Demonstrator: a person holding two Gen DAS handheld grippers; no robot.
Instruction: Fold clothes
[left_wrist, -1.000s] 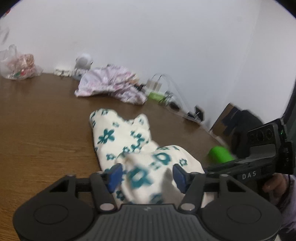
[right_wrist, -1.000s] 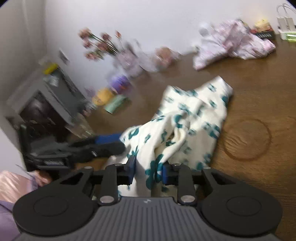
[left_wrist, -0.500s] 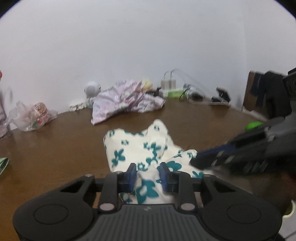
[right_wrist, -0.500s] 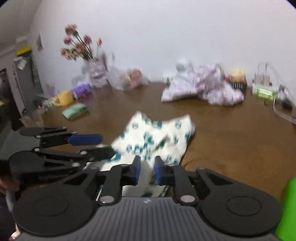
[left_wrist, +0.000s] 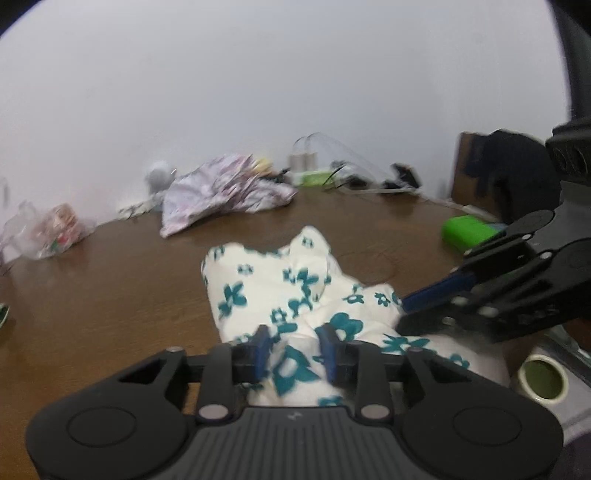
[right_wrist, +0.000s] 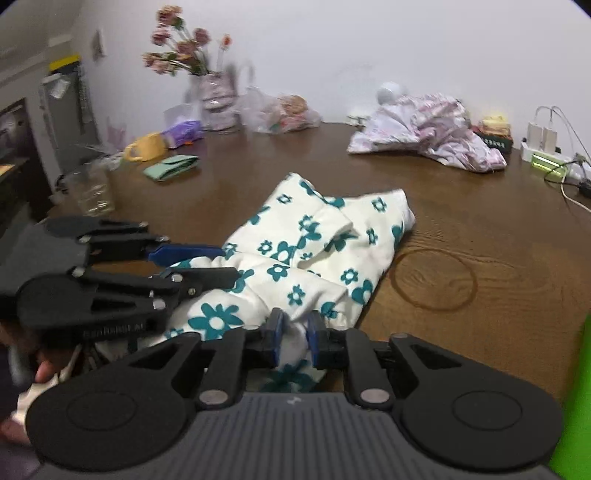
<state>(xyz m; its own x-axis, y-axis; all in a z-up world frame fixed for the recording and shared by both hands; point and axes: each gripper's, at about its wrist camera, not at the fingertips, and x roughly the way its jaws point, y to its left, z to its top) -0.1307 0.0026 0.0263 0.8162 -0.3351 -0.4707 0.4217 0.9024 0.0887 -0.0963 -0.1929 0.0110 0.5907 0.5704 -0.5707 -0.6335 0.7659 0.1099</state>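
Observation:
A white garment with teal flowers (left_wrist: 280, 291) lies crumpled on the brown table (left_wrist: 92, 295), its near end lifted at the table's front edge. My left gripper (left_wrist: 295, 350) is shut on a bunched fold of its near end. My right gripper (right_wrist: 293, 338) is shut on another fold of the same garment (right_wrist: 314, 243) close by. The right gripper also shows in the left wrist view (left_wrist: 413, 314), and the left gripper in the right wrist view (right_wrist: 225, 264). The garment's far end rests flat on the table.
A pink-patterned garment (right_wrist: 424, 129) is heaped at the back by the wall. A flower vase (right_wrist: 214, 99), plastic bags, a yellow mug (right_wrist: 147, 147), a glass (right_wrist: 92, 192) and a green pouch (right_wrist: 171, 168) stand at the left. Chargers and cables (right_wrist: 546, 151) lie back right. A green object (left_wrist: 465, 229) is right.
One second ago my left gripper was open around the cloth; now it is shut on it. Both grippers swung to face the wall, and the garment's near end is drawn toward the table's front edge.

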